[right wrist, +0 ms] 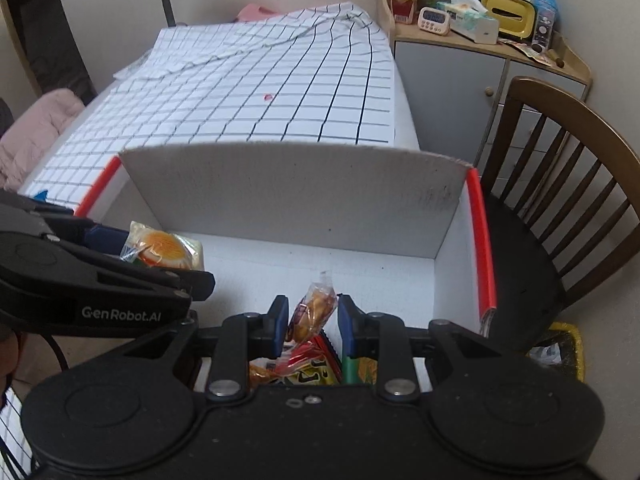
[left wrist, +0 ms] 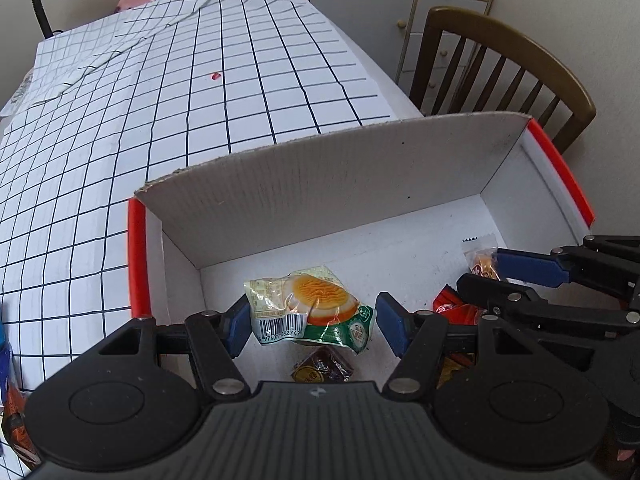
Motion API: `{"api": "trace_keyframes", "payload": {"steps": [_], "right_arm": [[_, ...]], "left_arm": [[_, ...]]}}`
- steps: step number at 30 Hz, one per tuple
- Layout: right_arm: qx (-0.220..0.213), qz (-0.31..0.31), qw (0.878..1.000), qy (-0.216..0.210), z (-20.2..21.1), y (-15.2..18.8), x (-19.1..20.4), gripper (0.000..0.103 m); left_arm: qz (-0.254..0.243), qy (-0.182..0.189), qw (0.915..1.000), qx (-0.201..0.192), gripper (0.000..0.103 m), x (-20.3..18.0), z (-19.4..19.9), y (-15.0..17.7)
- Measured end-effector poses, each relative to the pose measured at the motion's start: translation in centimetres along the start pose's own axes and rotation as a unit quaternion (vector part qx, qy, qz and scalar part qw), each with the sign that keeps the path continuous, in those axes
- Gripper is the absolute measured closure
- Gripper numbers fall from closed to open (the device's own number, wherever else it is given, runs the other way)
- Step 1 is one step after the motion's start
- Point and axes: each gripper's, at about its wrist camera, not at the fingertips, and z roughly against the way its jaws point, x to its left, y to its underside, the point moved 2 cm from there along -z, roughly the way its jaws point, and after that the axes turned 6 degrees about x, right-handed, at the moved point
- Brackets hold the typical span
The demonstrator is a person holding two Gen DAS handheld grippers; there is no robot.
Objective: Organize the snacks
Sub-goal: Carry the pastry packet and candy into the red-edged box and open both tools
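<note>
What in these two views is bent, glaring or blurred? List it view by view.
Left wrist view: fisheye bows the box rim and the tablecloth grid; light is soft, with faint sheen on the egg snack packet. Right wrist view: the same bowing, dark rounded corners, the clear-wrapped snack sharp, cabinet-top clutter softer.

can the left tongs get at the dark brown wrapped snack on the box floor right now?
Probably not: the left tongs are shut on the green-and-white egg packet, which hangs right over the dark brown wrapped snack on the floor of the white cardboard box.
</note>
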Motion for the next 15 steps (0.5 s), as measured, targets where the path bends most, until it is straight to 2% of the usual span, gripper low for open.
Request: {"api": "trace_keyframes", "payload": {"steps": [8, 15], "right_arm": [[0.011, -0.002, 1.0, -0.005, -0.41, 0.28, -0.08, 0.077], [0.009, -0.006, 1.0, -0.013, 0.23, 0.74, -0.31, 0.072]], "left_arm": [[-0.006, -0.005, 0.9999, 0.015, 0.037, -0.34, -0.87, -0.2], [-0.001, 0.007, 0.9998, 0.021, 0.036, -0.32, -0.78, -0.13]]}}
